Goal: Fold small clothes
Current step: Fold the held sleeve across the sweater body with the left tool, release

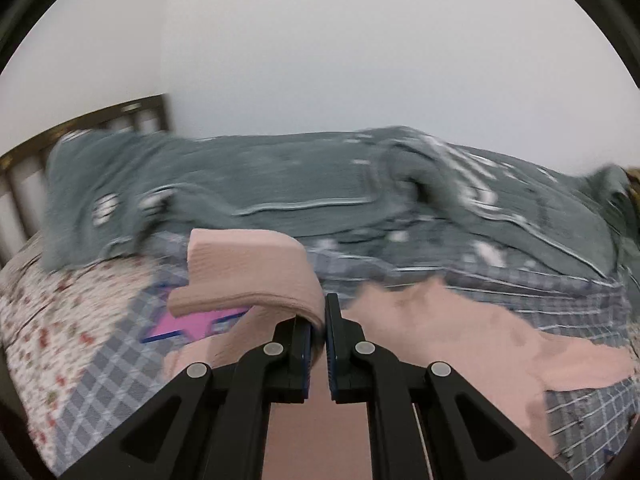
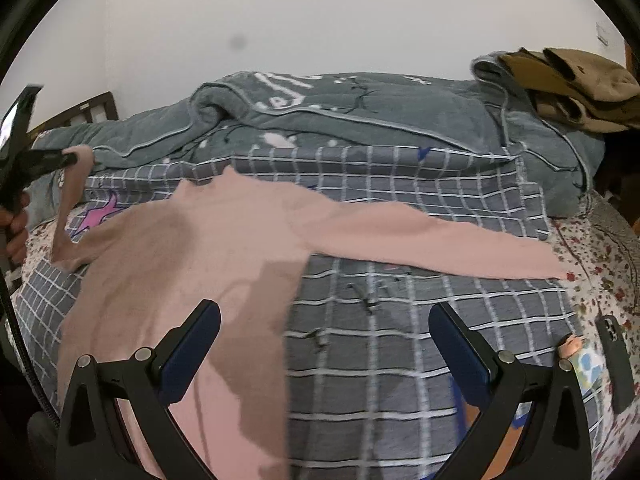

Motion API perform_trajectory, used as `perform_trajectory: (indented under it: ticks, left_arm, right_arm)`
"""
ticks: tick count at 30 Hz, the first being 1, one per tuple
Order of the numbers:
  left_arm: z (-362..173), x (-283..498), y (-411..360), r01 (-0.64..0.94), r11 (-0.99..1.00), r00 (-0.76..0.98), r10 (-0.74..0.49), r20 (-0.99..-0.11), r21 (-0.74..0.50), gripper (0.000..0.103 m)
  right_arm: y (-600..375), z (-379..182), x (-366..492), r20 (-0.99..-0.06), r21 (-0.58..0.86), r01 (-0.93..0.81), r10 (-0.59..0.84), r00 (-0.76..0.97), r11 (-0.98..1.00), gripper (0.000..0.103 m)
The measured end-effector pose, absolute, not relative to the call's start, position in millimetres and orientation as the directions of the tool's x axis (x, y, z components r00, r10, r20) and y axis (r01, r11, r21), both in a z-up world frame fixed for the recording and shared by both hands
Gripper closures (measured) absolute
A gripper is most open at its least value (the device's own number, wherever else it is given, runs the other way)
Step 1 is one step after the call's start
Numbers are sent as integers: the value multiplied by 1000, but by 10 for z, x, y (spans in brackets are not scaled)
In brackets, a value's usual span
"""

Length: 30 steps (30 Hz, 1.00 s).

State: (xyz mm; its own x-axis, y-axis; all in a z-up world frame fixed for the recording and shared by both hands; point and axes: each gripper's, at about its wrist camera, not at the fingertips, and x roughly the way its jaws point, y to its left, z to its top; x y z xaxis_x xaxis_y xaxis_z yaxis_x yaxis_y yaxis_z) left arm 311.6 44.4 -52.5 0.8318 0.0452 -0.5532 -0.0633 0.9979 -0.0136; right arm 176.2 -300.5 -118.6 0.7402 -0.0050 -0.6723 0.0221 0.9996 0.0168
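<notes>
From the left wrist, your left tool (image 1: 319,332) is clamped on the cuff of the pink top's sleeve (image 1: 256,276), which arches up and away to the left of the pads, with the body of the top (image 1: 460,344) lying to the right on the bed (image 1: 100,360). From the right wrist, your right tool (image 2: 324,356) stands wide apart, holding nothing, above the top's lower edge. The other sleeve (image 2: 440,240) stretches rightward across the checked cover — your right hand is the nearer. The knit looks soft, thin, faintly creased.

I count one pink top (image 2: 208,240), two tools, left (image 1: 319,326) and right (image 2: 324,344), one grey quilt (image 2: 360,116), one phone (image 2: 614,356).
</notes>
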Motion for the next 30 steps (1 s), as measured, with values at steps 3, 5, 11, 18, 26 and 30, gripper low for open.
perform_trajectory:
  ticks: [3, 5, 11, 18, 26, 30]
  left_arm:
    - [-604, 3239, -86, 24, 1000, 824, -26, -566, -12, 96]
    - [-739, 3330, -474, 85, 996, 807, -71, -587, -4, 96]
    - [-1253, 3576, -1141, 180, 984, 742, -129, -658, 10, 96]
    - [-1566, 3604, -1500, 266, 964, 688, -184, -702, 8, 83]
    - [-1237, 3288, -1050, 201, 979, 754, -166, -635, -17, 12]
    - [-1150, 3054, -619, 177, 984, 748, -156, -645, -33, 12]
  right_arm:
    - [-3199, -1208, 1820, -671, 23, 46, -19, 742, 999, 1]
    - [-3279, -1237, 1857, -671, 26, 59, -26, 741, 998, 1]
    - [-3403, -1427, 1957, -692, 43, 65, -17, 722, 997, 1]
    - [-3345, -1615, 1913, -713, 55, 13, 30, 701, 998, 1]
    - [-3191, -1619, 1693, -708, 121, -58, 128, 694, 991, 1]
    - [-3104, -1619, 1510, -701, 174, -89, 187, 688, 981, 1]
